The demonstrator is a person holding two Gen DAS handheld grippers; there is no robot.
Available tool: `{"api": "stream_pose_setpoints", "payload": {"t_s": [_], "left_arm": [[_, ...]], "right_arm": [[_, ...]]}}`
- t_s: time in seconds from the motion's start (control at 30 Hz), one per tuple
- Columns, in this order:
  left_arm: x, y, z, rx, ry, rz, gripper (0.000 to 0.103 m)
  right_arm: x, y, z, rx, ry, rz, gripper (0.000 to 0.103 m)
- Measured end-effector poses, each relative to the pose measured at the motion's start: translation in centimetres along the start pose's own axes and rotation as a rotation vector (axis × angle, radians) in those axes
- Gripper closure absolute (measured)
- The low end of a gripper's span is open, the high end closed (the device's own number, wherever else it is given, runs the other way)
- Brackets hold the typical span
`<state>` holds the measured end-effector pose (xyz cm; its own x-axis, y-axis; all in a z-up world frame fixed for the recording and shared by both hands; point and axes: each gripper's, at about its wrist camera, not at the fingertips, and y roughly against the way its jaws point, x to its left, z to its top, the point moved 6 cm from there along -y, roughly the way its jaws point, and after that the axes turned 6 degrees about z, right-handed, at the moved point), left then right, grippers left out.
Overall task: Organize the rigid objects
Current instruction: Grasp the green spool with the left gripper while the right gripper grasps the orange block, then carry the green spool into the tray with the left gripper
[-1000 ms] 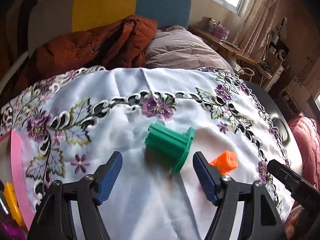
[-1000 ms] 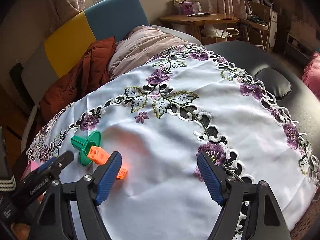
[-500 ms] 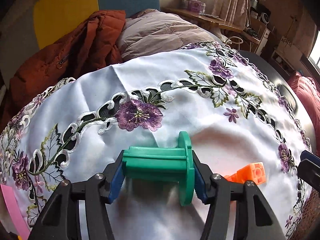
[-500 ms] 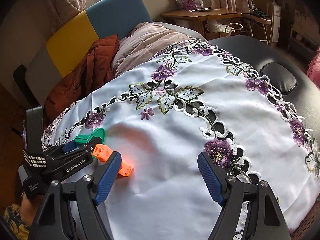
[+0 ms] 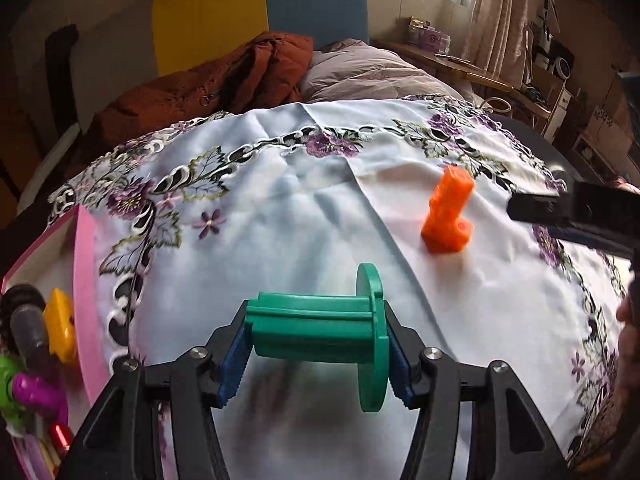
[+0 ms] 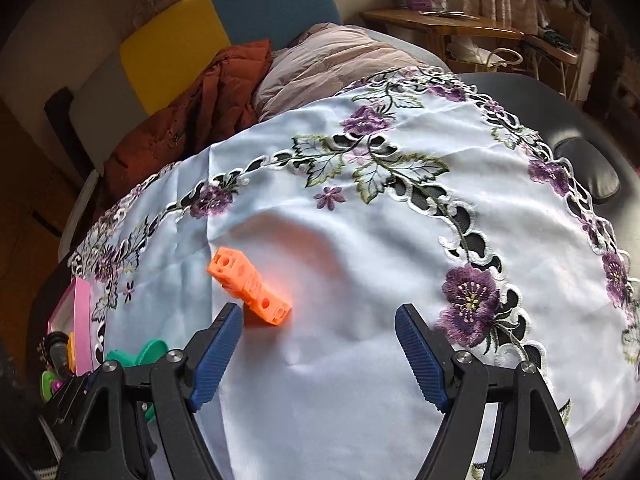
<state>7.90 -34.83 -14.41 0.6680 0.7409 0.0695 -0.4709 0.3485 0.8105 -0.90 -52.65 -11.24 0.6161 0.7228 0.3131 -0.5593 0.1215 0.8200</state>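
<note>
My left gripper point(image 5: 316, 354) is shut on a green flanged spool point(image 5: 320, 336), held crosswise above the white embroidered cloth point(image 5: 300, 208); its blue pads press both ends. An orange block piece point(image 5: 448, 212) lies on the cloth ahead and to the right. In the right wrist view the same orange block piece point(image 6: 248, 284) lies just beyond the left fingertip of my right gripper point(image 6: 320, 356), which stands open over bare cloth with nothing between its fingers. The green spool point(image 6: 150, 356) shows at the lower left there, partly hidden by the gripper.
A pink-rimmed box point(image 5: 84, 280) with several small toys sits at the cloth's left edge. The right gripper's black body point(image 5: 580, 212) reaches in from the right. A rust jacket point(image 5: 224, 80) and a pillow point(image 5: 360, 76) lie behind the table. A black padded surface point(image 6: 580, 128) borders the cloth at the right.
My left gripper closed on the green spool, then carried it left toward the pink box. The orange block now lies farther ahead. The right gripper stayed open and nearly still.
</note>
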Motion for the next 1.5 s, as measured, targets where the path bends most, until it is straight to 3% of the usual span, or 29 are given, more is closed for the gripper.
{"api": "stream_pose_setpoints", "payload": {"t_s": [0.17, 0.3, 0.53, 0.6, 0.63, 0.7, 0.97, 1.17, 1.5], "left_arm": [[0.0, 2.2, -4.4, -0.016, -0.037, 0.007, 0.044], [0.1, 3.1, -5.7, -0.04, -0.028, -0.013, 0.044], [0.7, 3.1, -5.8, -0.044, 0.027, -0.041, 0.044], [0.8, 3.2, -5.9, -0.044, 0.034, -0.043, 0.044], [0.9, 3.3, -5.9, -0.044, 0.037, -0.046, 0.044], [1.1, 3.4, -6.1, -0.043, 0.049, -0.053, 0.044], [2.0, 5.4, -5.6, -0.076, 0.085, -0.058, 0.044], [3.2, 8.6, -4.8, -0.134, 0.119, -0.037, 0.044], [5.1, 10.9, -5.3, -0.146, 0.166, -0.003, 0.044]], "right_arm": [[1.3, -0.9, -0.8, 0.042, 0.052, 0.026, 0.024], [3.0, -1.4, -0.7, 0.049, 0.111, 0.041, 0.024], [5.7, -4.9, 0.6, 0.072, 0.277, -0.063, 0.028], [5.8, -6.4, 0.5, 0.096, 0.312, -0.102, 0.04], [5.7, -7.0, 0.4, 0.11, 0.324, -0.118, 0.068], [5.2, -7.4, 0.1, 0.128, 0.33, -0.132, 0.082], [6.8, -4.8, -1.9, 0.131, 0.313, 0.012, 0.083], [7.5, -6.1, -3.3, 0.181, 0.375, -0.001, 0.082], [7.4, -6.4, -3.2, 0.176, 0.401, -0.01, 0.082]]}}
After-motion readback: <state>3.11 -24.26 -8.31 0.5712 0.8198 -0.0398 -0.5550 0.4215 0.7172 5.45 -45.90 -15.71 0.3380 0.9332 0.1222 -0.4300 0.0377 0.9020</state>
